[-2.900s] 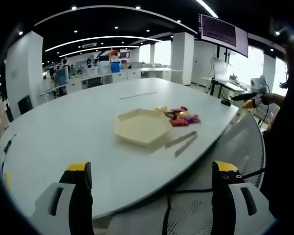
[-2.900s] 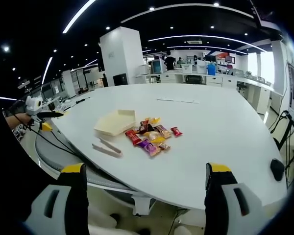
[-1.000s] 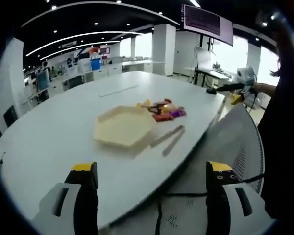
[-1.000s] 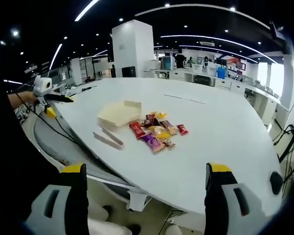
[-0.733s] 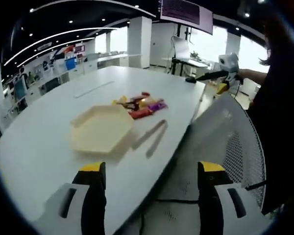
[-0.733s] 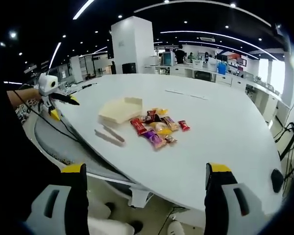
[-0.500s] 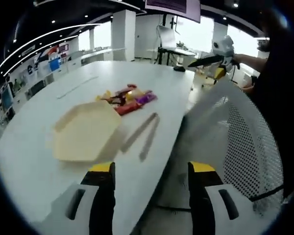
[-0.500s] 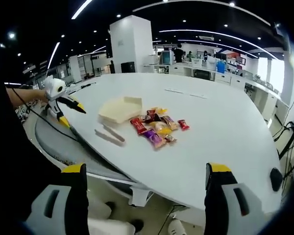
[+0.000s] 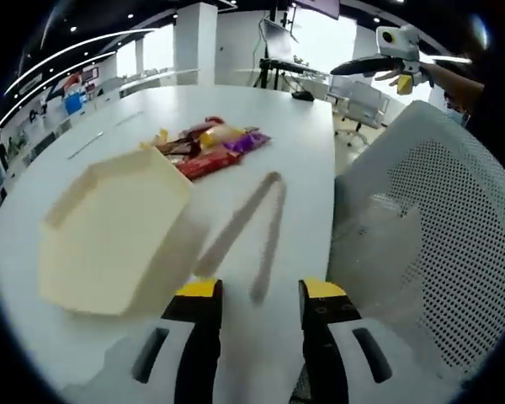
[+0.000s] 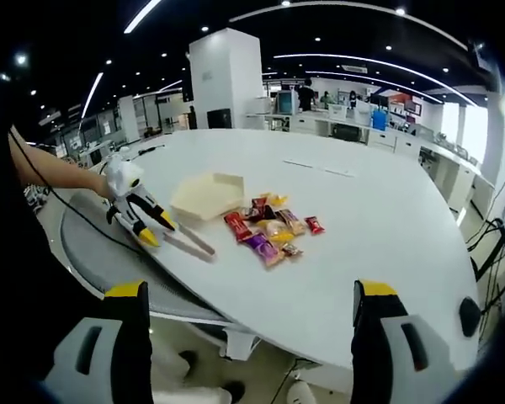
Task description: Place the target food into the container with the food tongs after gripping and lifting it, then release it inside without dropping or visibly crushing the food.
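Note:
Grey food tongs [image 9: 251, 225] lie flat on the white table just ahead of my left gripper [image 9: 259, 291]. Its yellow-tipped jaws stand open, a modest gap between them, nothing held. A cream hexagonal tray [image 9: 109, 225] sits left of the tongs. Several wrapped snacks [image 9: 209, 143] are piled beyond it. In the right gripper view the left gripper [image 10: 157, 229], held by a person's hand, hovers at the tongs [image 10: 189, 244], next to the tray [image 10: 206, 195] and snacks [image 10: 269, 227]. My right gripper [image 10: 251, 291] is open wide, well back from the table edge; the left gripper view has that right gripper [image 9: 379, 67] far off.
A white mesh chair back [image 9: 429, 227] stands against the table edge beside the left gripper. A black mouse [image 10: 470, 316] lies on the table's far right. The round white table [image 10: 379, 227] has broad bare surface behind the snacks. Office desks fill the background.
The left gripper has moved in over the table edge toward the tongs, and its jaws have narrowed. The right gripper has stayed back and wide open.

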The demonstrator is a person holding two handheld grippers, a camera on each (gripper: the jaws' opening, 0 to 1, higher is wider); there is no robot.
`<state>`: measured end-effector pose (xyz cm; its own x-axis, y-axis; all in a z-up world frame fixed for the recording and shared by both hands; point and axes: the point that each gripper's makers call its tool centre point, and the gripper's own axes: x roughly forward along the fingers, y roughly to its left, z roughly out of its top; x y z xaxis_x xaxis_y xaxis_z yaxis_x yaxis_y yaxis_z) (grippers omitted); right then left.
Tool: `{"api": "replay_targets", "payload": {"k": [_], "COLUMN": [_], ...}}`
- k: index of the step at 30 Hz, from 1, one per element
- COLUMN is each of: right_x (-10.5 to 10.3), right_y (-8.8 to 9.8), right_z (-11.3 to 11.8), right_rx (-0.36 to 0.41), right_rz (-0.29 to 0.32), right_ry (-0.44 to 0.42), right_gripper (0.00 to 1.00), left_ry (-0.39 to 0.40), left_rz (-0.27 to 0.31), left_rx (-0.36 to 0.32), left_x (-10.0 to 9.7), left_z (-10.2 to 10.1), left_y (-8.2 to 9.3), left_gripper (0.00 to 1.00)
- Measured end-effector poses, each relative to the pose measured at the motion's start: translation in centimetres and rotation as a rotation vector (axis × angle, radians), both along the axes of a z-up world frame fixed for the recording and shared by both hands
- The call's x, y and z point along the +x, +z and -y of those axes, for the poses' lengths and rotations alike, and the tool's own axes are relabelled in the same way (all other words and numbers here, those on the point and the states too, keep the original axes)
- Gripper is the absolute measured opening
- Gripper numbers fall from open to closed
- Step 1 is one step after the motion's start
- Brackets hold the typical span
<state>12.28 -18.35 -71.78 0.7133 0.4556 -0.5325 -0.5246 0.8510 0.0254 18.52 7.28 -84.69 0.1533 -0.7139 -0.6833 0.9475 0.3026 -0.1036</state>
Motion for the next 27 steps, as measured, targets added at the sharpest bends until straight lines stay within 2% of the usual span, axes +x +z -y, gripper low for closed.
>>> {"api": "replay_targets", "payload": {"k": [1,3,5,6,7,8,11,13,19,22,26,27], "right_x": [0.0,0.1,0.1,0.2,0.2,0.2,0.2,0.2,0.3,0.4,0.7,0.4], "right_y": [0.2,0.4,0.5,0.4,0.4,0.3,0.1,0.1,0.1,0.6,1.9,1.7], "right_z": [-0.1,-0.5,-0.7,-0.7,-0.8,-0.9,-1.2,-1.4,-1.9,-2.5,-4.2,-4.8], "right_rx": [0.004,0.009,0.015,0.016,0.018,0.019,0.021,0.024,0.040,0.069,0.115,0.087], "right_rz": [0.007,0.013,0.016,0.016,0.014,0.011,0.008,0.007,0.006,0.020,0.067,0.055], "right_ry": [0.001,0.005,0.008,0.008,0.009,0.010,0.016,0.020,0.028,0.042,0.098,0.143], "right_gripper": [1.00,1.00,1.00,1.00,1.00,1.00,1.00,1.00,1.00,1.00,0.99,0.95], "left_ry": [-0.011,-0.060,-0.113,-0.104,-0.118,-0.134,-0.107,-0.102,-0.128,-0.175,-0.178,-0.178], "left_rz": [0.015,0.095,0.132,0.096,0.093,0.121,0.097,0.117,0.111,0.114,0.127,0.129], "left_rx": [-0.008,0.006,0.018,0.013,0.010,0.012,0.000,-0.003,0.000,0.019,-0.012,-0.035], "left_x": [0.0,0.4,0.0,-0.5,-0.8,-0.6,-0.4,0.0,-0.4,-1.3,-1.6,-1.9], "left_z": [0.2,0.2,0.4,0.6,0.7,0.7,0.6,0.6,0.9,1.2,1.4,1.7], "left_y": [0.1,0.1,0.1,-0.1,-0.1,-0.1,0.0,0.0,0.0,0.1,1.7,2.6], "left_gripper": [0.31,0.25,0.17,0.14,0.11,0.10,0.09,0.01,0.00,0.00,0.00,0.00]}}
